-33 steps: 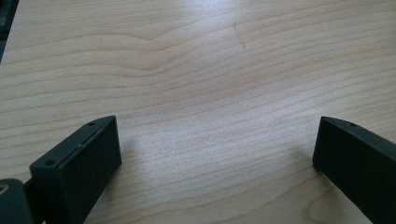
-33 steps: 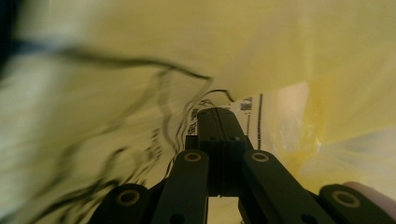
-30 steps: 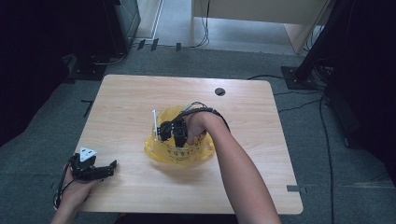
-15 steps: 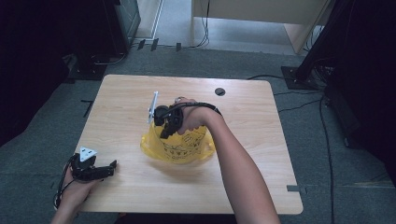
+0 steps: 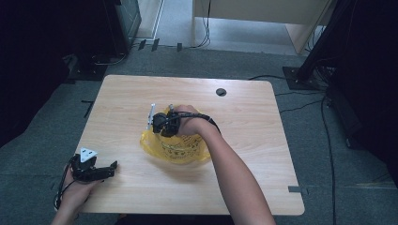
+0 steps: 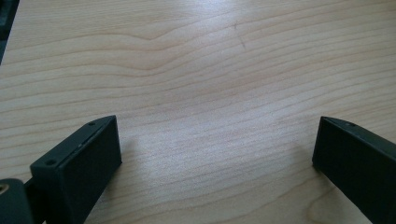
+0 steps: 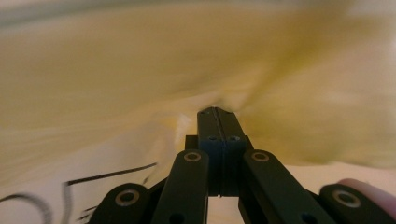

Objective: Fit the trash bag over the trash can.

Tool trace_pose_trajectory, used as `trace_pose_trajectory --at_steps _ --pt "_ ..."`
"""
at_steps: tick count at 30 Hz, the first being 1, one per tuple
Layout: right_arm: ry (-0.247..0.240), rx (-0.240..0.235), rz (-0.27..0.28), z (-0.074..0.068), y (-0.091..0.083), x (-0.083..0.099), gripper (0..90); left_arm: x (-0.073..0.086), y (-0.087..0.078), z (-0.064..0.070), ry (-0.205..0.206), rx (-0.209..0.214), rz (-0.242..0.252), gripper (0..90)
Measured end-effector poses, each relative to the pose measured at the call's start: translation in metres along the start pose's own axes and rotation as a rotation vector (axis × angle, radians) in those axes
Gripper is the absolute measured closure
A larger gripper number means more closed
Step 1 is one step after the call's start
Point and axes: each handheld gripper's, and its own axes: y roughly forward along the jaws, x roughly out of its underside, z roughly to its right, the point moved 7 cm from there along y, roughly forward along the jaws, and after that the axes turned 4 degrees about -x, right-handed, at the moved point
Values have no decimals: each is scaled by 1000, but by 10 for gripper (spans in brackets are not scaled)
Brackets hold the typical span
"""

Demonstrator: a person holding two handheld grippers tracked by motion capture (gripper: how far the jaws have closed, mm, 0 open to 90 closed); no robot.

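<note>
- Two tongs are in my hands; my left gripper (image 5: pixel 110 167) lies nearest me, at the near left corner of the wooden table (image 5: pixel 263 140), with its grey three-cornered plate on top.
- Its jaws stand wide apart in the left gripper view, with bare wood grain (image 6: pixel 210 93) between them and nothing in their grasp.
- My left hand (image 5: pixel 75 192) wraps the handle from below, and the cable loops off its left side.
- Farther in, near the middle of the table, sits the yellow plastic bag (image 5: pixel 180 149), crumpled, with dark print on its near face.
- My right forearm runs up from the bottom edge, over the bag's right side.
- My right gripper (image 5: pixel 162 123) is at the bag's far upper edge, well apart from the left one.
- Its jaws are pressed flat together in the right gripper view, pinching a fold of the bag's yellow film (image 7: pixel 140 70) at their tips.
- Beyond it, a small dark round hole (image 5: pixel 221 92) marks the table's far side.
</note>
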Motion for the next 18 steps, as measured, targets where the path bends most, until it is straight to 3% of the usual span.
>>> trace_pose_trajectory --at_steps 1,5,8,12,15,18 --pt "-31 -22 -1 -4 -2 0 900 0 0 0 0 0 0 8" --pt "-76 -132 38 -16 -22 -2 889 0 0 0 0 0 0 8" --pt "-110 -171 32 -25 -32 0 899 0 0 0 0 0 0 8" --pt "-149 -203 -66 -36 -25 12 900 0 0 0 -1 -1 -1 8" --pt "-138 -196 -179 -37 -14 21 900 0 0 0 0 -2 0 8" --pt "-140 -200 -213 -38 -10 22 900 0 0 0 0 -2 0 8"
